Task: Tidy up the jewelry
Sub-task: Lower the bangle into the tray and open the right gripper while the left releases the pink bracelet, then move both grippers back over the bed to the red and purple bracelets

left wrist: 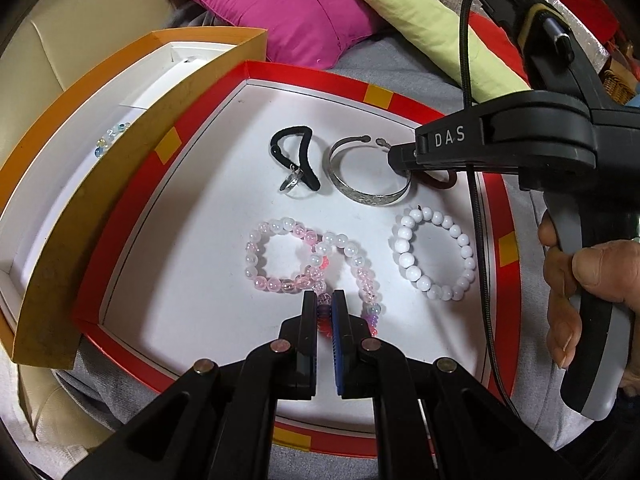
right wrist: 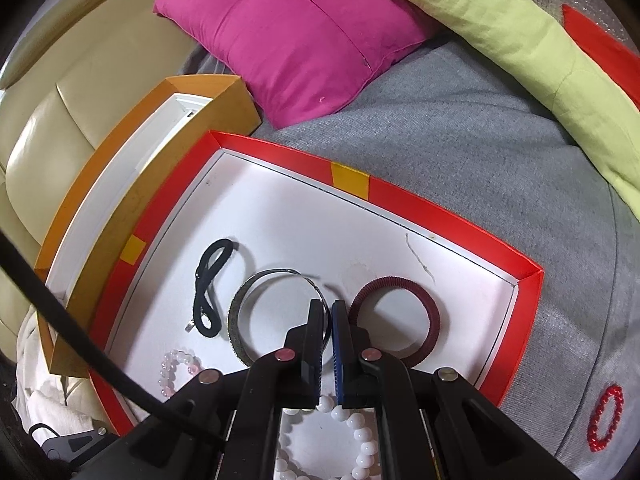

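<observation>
Jewelry: in red tray (left wrist: 376,96) | left gripper (left wrist: 325,300) pinching pink bead bracelet (left wrist: 362,276) at near edge | right gripper (right wrist: 328,308) clamped on silver bangle (right wrist: 240,304) | white bracelet (left wrist: 434,254), black band (left wrist: 296,156), maroon band (right wrist: 432,316) lying loose

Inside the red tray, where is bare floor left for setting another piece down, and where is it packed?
Bare: the far strip between the red tray rim and the black hair tie, and the left side beside the pink bead bracelet. Crowded: the middle and right, where the silver bangle, white bead bracelet and maroon hair tie lie close.
</observation>
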The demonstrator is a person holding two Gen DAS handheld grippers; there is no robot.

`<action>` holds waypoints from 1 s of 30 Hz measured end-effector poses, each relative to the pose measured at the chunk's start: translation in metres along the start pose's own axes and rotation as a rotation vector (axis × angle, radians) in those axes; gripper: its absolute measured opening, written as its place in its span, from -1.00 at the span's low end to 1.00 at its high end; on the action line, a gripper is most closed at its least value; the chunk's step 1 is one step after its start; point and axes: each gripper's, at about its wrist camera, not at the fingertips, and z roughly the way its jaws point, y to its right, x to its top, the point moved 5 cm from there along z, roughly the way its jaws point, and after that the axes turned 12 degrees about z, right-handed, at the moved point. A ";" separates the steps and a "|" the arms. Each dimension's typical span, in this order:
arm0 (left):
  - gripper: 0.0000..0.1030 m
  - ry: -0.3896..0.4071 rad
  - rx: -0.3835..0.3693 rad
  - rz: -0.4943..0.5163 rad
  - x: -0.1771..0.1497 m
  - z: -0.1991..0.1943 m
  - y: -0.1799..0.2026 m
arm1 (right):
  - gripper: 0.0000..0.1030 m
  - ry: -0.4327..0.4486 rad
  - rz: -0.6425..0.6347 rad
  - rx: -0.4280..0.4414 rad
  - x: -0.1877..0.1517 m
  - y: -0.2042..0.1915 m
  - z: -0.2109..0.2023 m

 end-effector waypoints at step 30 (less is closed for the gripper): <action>0.35 0.221 0.110 -0.039 0.029 -0.079 0.064 | 0.45 0.208 0.189 0.009 -0.060 0.149 -0.131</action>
